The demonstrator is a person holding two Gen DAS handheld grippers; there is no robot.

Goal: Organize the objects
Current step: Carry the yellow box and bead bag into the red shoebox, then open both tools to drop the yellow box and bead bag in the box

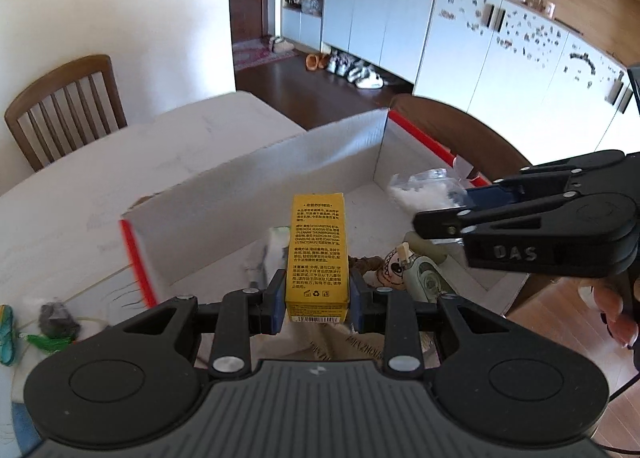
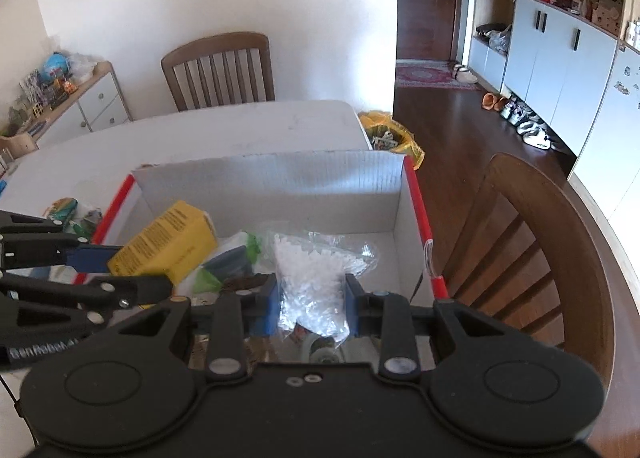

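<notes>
My left gripper (image 1: 317, 300) is shut on a tall yellow printed carton (image 1: 317, 254) and holds it over the near side of a white cardboard box (image 1: 280, 162) with red edges. It also shows in the right wrist view, the left gripper (image 2: 120, 270) on the yellow carton (image 2: 168, 244). My right gripper (image 2: 310, 304) is shut on a clear plastic bag of white bits (image 2: 316, 274) over the box (image 2: 280, 182). In the left wrist view the right gripper (image 1: 452, 210) holds that bag (image 1: 424, 188) at the box's right side.
Inside the box lie a small doll figure (image 1: 394, 268), a pale green item (image 1: 426, 276) and green-and-clear packets (image 2: 236, 254). Small toys (image 1: 52, 322) lie on the white table (image 1: 100, 178) left of the box. Wooden chairs (image 2: 532, 242) stand right and behind. A yellow bag (image 2: 390, 136) sits on the floor.
</notes>
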